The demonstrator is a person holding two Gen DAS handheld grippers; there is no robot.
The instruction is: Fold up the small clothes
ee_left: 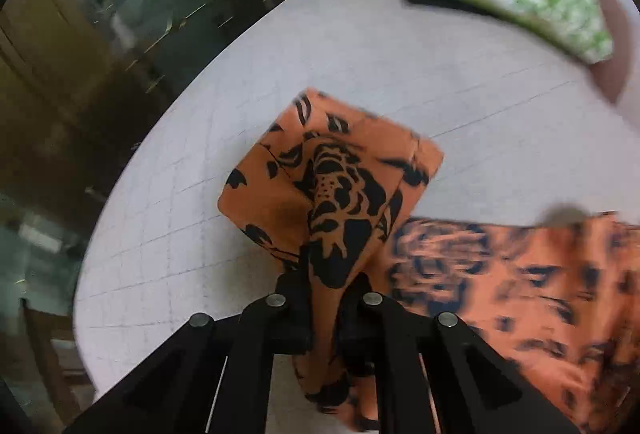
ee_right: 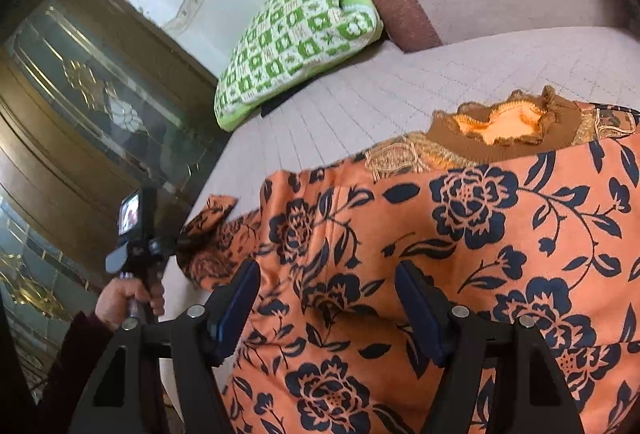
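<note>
Orange sleeve (ee_left: 320, 186) is pinched in my left gripper (ee_left: 326, 298), mid-fold, right gripper (ee_right: 328, 298) spread empty over the dress (ee_right: 460, 254); next, I'd lay it inward.

surface: bed (ee_right: 340, 114) with a pale lilac-grey quilted cover, stitched in a square grid; its rounded edge shows at the left of both views, with dark wood-and-glass furniture beyond.

lying directly on it:
- orange garment with dark floral print (ee_right: 460, 254), spread flat over the near right part of the cover; brown frilled neckline toward the far side. one sleeve end is raised off the cover at the garment's left edge.
- folded green-and-white checked blanket (ee_right: 296, 34) at the far end, well apart from the garment, near the wall.
- brown-and-lilac cushion or bolster (ee_right: 400, 2) just beside the blanket; contact between them cannot be told.
</note>
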